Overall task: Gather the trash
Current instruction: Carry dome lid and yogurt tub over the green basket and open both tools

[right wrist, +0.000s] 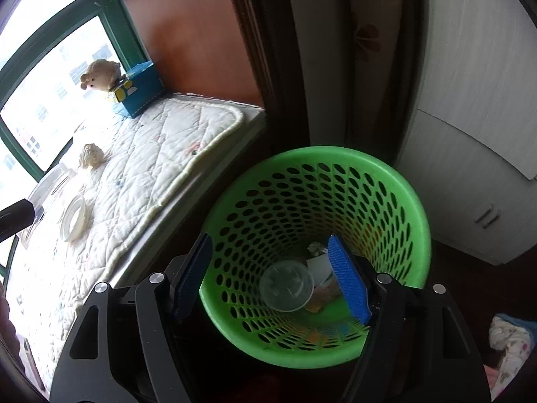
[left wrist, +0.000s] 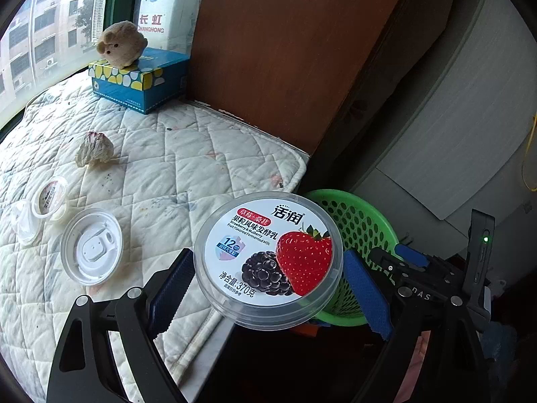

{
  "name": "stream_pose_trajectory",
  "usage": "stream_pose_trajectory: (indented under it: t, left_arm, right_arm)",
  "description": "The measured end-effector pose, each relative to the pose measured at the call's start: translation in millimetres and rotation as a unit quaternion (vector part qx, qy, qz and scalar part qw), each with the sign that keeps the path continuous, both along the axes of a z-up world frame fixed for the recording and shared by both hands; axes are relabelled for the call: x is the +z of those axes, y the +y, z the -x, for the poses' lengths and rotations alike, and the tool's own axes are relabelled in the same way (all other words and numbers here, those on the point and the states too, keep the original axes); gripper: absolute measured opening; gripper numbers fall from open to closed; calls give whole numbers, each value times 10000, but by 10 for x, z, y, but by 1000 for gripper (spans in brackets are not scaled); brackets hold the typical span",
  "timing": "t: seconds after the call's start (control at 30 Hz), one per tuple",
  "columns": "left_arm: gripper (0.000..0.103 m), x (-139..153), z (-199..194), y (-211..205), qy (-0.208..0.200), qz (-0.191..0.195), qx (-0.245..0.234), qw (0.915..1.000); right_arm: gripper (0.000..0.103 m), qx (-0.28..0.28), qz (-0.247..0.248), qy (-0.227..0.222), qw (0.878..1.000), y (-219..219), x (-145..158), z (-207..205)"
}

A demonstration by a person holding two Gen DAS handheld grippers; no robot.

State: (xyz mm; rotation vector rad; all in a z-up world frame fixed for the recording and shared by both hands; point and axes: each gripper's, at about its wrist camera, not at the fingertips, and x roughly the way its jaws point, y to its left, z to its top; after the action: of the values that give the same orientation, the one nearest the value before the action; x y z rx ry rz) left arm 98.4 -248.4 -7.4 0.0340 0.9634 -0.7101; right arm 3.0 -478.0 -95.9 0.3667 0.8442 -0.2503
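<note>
Both tools were matte black, each built of two curved linkage arms with elongated cut-out slots and round silver screw heads at the pivots. The left gripper (left wrist: 268,288) carried flat blue finger pads (left wrist: 367,297) with a fine ribbed texture and saw-toothed edges; the right gripper (right wrist: 272,277) bore the same blue pads (right wrist: 349,283) (its left one fell in shadow and looked nearly navy)

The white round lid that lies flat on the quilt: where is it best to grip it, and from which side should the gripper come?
Grip the white round lid across its raised outer rim, coming from above with one finger inside and one outside. It lies flat with its hollow side up, so the rim is probably the only part that stands free of the quilt. The right gripper is open and free.
</note>
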Motion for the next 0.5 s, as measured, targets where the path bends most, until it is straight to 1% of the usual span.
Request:
stream_pose_trajectory:
  t: [0.17, 0.3, 0.5]
  left_arm:
    - [86, -51, 54, -225, 20, -102, -186, 9998]
    - [86, -138, 99, -426, 70, -198, -356, 9991]
    - [86, -262, 162, -714, 146, -334, -565, 9977]
  right_arm:
    - [73, -83, 43, -12, 10000, -87, 15, 110]
    - [76, -174, 87, -77, 9998, -165, 65, 250]
    - [76, -336, 310, -122, 9989, -262, 137, 461]
